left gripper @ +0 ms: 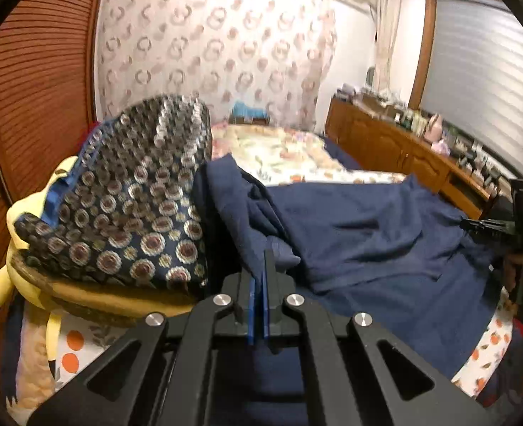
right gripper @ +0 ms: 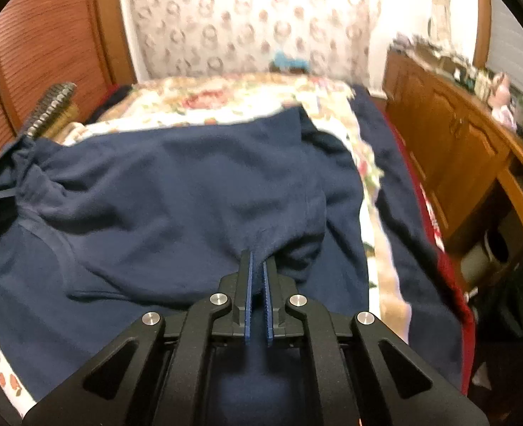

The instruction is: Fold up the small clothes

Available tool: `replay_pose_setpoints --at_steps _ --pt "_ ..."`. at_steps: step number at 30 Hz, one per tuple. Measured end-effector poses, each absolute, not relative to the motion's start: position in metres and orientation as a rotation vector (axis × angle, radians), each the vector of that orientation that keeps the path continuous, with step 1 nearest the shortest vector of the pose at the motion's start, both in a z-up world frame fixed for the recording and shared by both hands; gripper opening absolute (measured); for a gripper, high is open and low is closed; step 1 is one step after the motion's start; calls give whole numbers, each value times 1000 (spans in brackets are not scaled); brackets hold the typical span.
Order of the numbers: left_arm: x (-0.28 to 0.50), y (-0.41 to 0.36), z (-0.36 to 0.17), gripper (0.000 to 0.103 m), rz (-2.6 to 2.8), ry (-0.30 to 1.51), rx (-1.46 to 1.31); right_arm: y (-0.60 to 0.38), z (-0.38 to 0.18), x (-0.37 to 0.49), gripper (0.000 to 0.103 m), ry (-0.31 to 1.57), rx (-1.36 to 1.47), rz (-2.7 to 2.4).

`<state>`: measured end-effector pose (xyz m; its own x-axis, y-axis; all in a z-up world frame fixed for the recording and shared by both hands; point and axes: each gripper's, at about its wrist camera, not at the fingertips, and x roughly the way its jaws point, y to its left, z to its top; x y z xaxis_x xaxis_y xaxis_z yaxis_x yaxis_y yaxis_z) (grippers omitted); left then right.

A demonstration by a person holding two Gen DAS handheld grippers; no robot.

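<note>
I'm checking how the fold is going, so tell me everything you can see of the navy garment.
The navy garment looks like soft, fleecy knit, plain dark blue with visible seams. It lies spread and rumpled on the floral bedspread, partly lifted. The left tool is shut on a bunched edge beside the patterned cushion; the right tool is shut on another fold. Its type is unclear.

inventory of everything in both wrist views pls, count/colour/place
navy garment: 1, dark blue, spread on the bed, pinched at both ends
bedspread: 1, floral cream, under the garment
patterned cushion: 1, navy with circles, left of the garment
plush toy: 1, yellow, under the cushion
wooden cabinet: 1, brown, right of the bed, cluttered top
curtain: 1, cream patterned, behind the bed
left gripper: black, blue pads, shut on cloth
right gripper: same, shut on cloth
</note>
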<state>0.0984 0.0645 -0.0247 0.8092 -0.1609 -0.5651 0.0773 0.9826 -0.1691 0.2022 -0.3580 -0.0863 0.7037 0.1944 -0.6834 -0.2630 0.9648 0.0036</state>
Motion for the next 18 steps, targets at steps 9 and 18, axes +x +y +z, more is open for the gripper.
replay_pose_setpoints --at_steps 9,18 --pt "53 70 -2 0 -151 540 -136 -387 -25 159 2 582 -58 258" --pt "38 74 -56 0 -103 684 -75 -411 -33 136 2 615 -69 209"
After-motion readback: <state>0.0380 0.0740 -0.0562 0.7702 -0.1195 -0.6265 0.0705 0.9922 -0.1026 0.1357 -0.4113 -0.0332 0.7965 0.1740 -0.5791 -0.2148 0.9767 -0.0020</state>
